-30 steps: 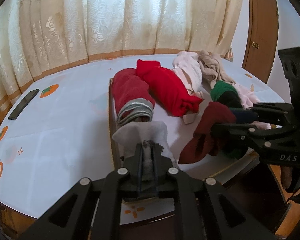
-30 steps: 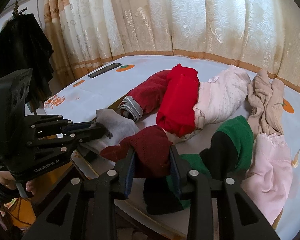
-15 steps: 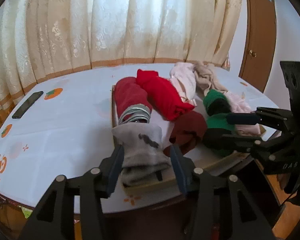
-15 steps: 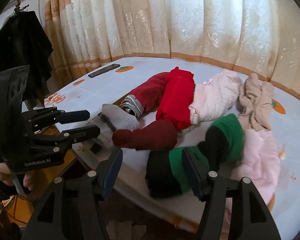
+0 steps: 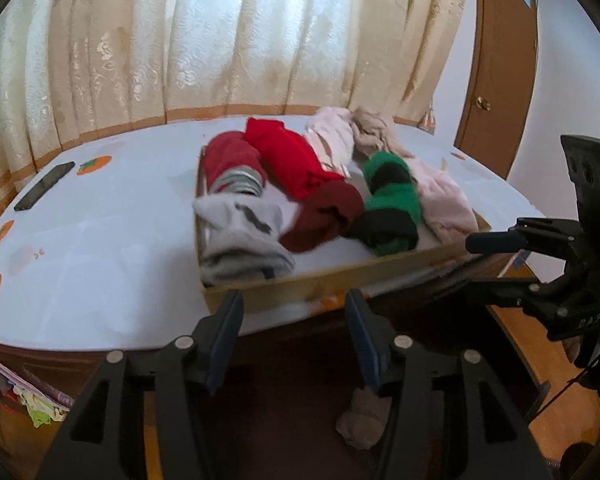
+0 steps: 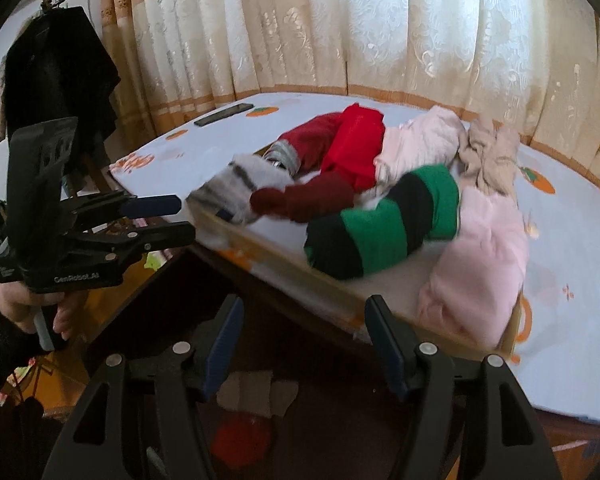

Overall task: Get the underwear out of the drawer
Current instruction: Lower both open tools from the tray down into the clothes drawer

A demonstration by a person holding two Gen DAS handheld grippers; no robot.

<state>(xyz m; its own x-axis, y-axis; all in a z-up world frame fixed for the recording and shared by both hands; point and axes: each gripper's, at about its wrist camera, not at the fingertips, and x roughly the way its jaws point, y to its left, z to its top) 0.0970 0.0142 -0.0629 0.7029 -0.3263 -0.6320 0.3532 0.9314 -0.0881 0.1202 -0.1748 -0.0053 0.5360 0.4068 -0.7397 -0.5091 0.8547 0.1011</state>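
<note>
Both grippers, left gripper (image 5: 294, 336) and right gripper (image 6: 305, 342), released garments (jaws opening).

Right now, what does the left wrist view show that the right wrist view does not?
Only the left view shows the door and a beige cloth on the floor. Only the right view shows the dark coat, a hand and a red cloth on the floor. Both show the tray, the grey sock, the green-black sock and the phone.
</note>
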